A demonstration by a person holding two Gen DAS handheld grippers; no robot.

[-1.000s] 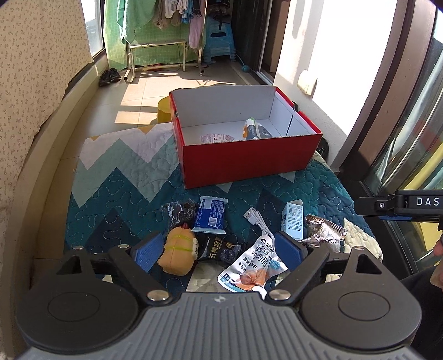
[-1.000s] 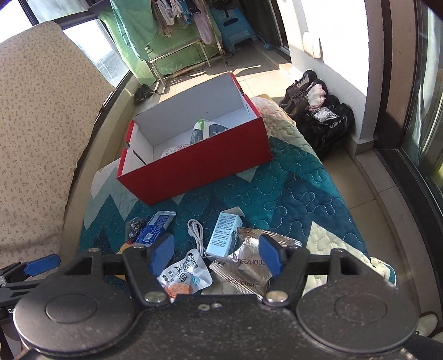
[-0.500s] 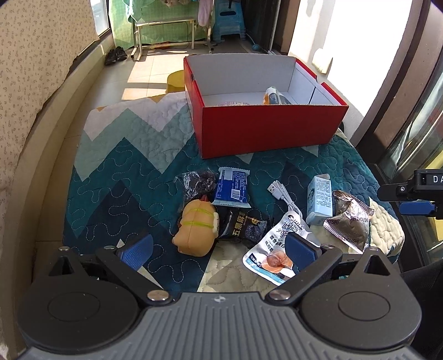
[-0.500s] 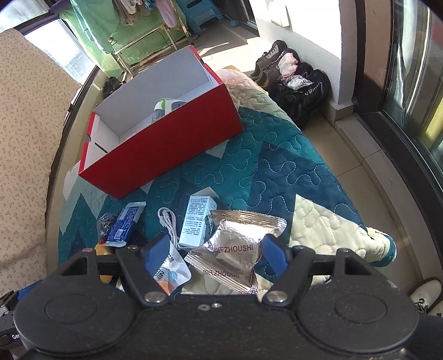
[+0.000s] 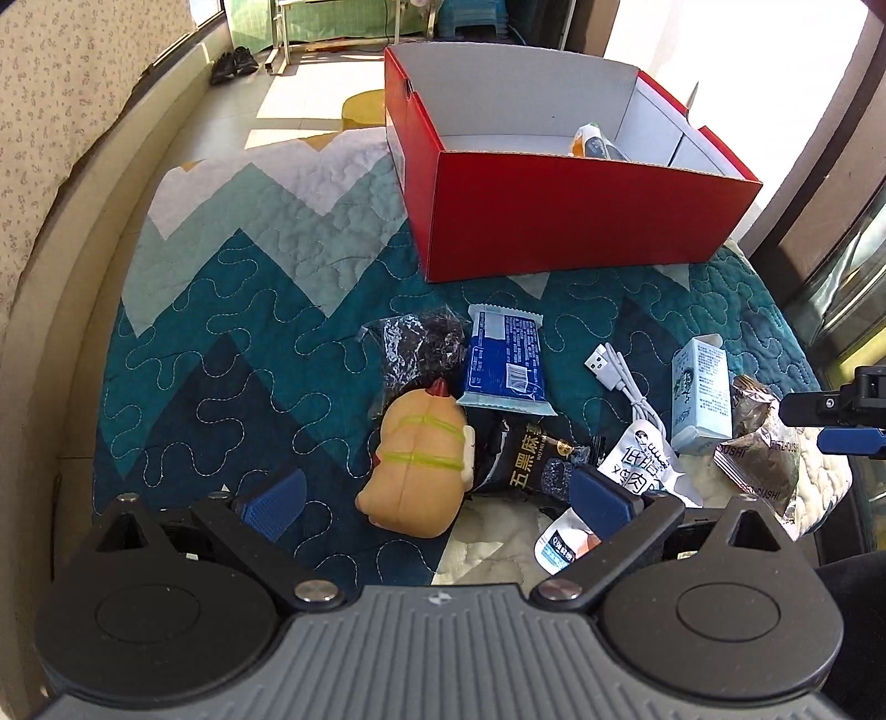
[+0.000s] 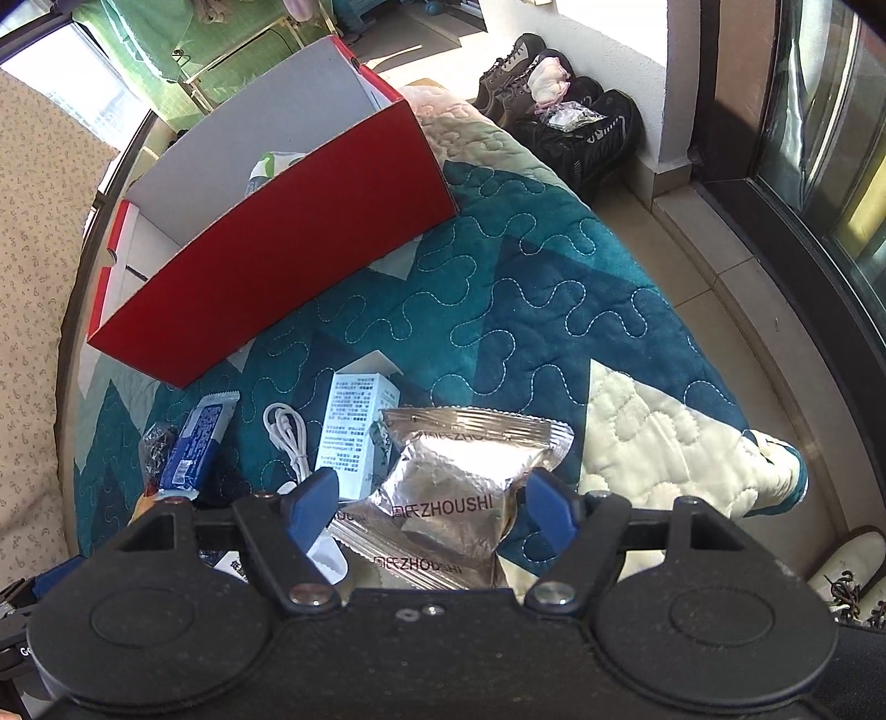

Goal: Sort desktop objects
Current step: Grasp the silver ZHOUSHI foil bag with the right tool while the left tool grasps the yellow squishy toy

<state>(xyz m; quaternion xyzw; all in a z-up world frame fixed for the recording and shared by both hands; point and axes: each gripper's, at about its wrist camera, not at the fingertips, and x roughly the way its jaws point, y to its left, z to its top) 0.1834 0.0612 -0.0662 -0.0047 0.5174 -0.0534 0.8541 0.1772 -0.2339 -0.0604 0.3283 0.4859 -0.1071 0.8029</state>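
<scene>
A red shoebox [image 5: 576, 221] stands open at the back of the quilt, also in the right wrist view [image 6: 288, 249], with a pouch [image 5: 595, 143] inside. In front lie a hot-dog toy [image 5: 421, 465], a blue snack bar [image 5: 504, 360], a black packet [image 5: 526, 459], a white USB cable [image 5: 626, 382], a white pouch [image 5: 637, 465], a pale blue carton [image 5: 700, 399] and silver ZHOUSHI packets [image 6: 459, 487]. My left gripper [image 5: 437, 498] is open around the toy and black packet. My right gripper [image 6: 429, 507] is open around the top silver packet.
The teal zigzag quilt [image 5: 232, 332] covers the low table. Shoes [image 6: 565, 122] sit on the floor at the right, beside a glass door [image 6: 819, 138]. A patterned curtain [image 5: 61, 99] hangs at the left. A green-draped rack [image 5: 332, 27] stands behind.
Both grippers have moved lower and closer to the objects. The left one now brackets the hot-dog toy; the right one now brackets the silver packet. Both stayed open.
</scene>
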